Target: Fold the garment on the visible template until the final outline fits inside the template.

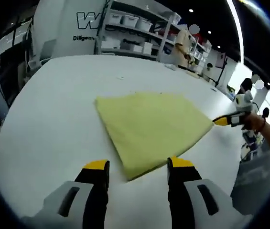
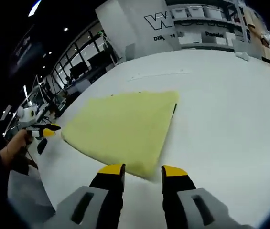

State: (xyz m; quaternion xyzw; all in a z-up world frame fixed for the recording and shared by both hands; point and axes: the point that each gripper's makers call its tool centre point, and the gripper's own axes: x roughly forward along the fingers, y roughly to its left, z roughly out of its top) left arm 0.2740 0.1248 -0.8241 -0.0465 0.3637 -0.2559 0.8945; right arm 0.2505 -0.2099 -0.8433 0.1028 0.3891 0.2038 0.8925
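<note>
Legible text is limited to the white wall panel (image 1: 72,24) behind the table. In the left gripper view, the panel carries a large outlined letter "W", cut off by the shelving, with the smaller black fragment "Diligen" beneath it. In the right gripper view, the same white wall panel (image 2: 139,24) shows the outlined "W" and the fragment "Dil". Labels on the shelf bins are too blurred to read.

White table (image 1: 53,109); shelving with bins (image 1: 135,31); ceiling lights (image 1: 190,10); windows (image 2: 84,55).
</note>
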